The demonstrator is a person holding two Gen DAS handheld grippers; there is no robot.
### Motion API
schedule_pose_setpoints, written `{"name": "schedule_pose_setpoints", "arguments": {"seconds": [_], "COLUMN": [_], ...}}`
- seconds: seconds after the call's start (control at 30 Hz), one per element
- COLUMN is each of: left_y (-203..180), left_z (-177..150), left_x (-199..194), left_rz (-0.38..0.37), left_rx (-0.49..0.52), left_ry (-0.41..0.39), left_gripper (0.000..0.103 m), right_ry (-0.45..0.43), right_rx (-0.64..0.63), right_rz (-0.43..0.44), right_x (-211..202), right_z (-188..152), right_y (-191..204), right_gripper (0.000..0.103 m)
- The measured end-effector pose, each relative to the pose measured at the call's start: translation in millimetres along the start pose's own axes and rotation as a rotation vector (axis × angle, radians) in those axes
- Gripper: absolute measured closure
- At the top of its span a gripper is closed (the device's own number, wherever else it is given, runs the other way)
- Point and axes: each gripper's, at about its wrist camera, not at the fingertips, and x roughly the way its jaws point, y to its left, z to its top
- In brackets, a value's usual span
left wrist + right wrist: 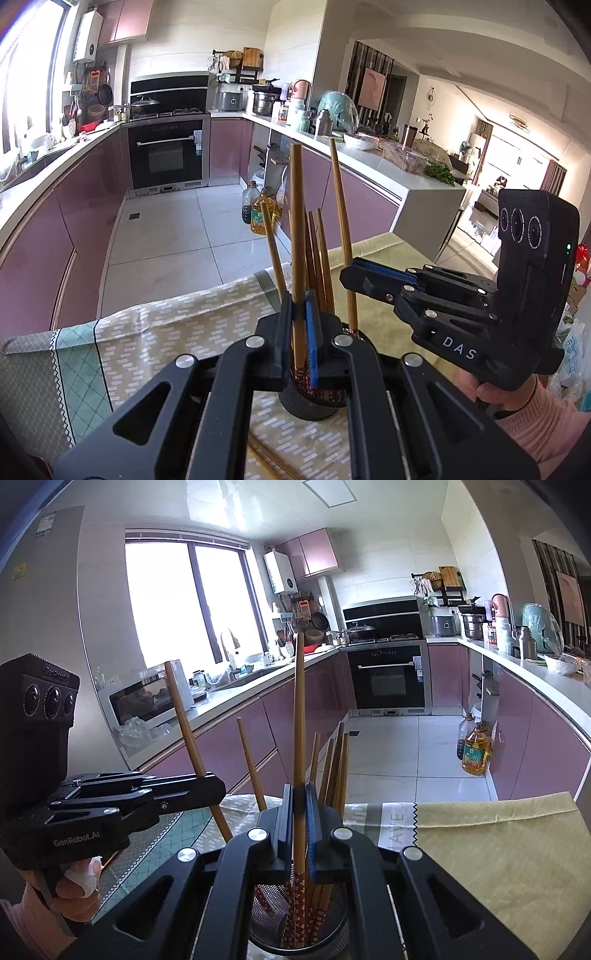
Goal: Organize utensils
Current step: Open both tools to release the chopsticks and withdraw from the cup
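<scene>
Both my jaws pinching one chopstick each, tips inside mesh holder [299,938]. Left gripper [300,332], right gripper [300,830] crowd together: collision could tip holder.

The left gripper [300,314] was clamped tight, its jaws nearly touching and tilted downward, a thin stick pinched upright between the pads. The right gripper [299,805] sat just beside it, equally closed, pads pressed on a stick of its own. A hand [75,890] in a pink sleeve [546,435] gripped each handle from below.
</scene>
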Motion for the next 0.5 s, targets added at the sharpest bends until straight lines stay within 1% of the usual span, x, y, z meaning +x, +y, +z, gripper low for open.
{"name": "schedule_pose_setpoints", "arguments": {"seconds": [0.2,0.3,0.5], "left_y": [4,9,15], "left_z": [-5,-6,-4], "left_x": [17,25,40], "left_rz": [-0.005,-0.011,0.003], "left_rx": [-0.002,-0.009,-0.029], "left_ry": [0.07,0.089,0.108], "left_gripper": [0.096,0.096,0.095], "right_ry": [0.059,0.09,0.145], "right_rx": [0.015,0.02,0.044], "right_rz": [-0.003,-0.01,-0.021], "right_x": [8,14,22], "right_z": [-11,-17,-25], "right_y": [-7,-11,-20], "right_gripper": [0.098,0.098,0.097]}}
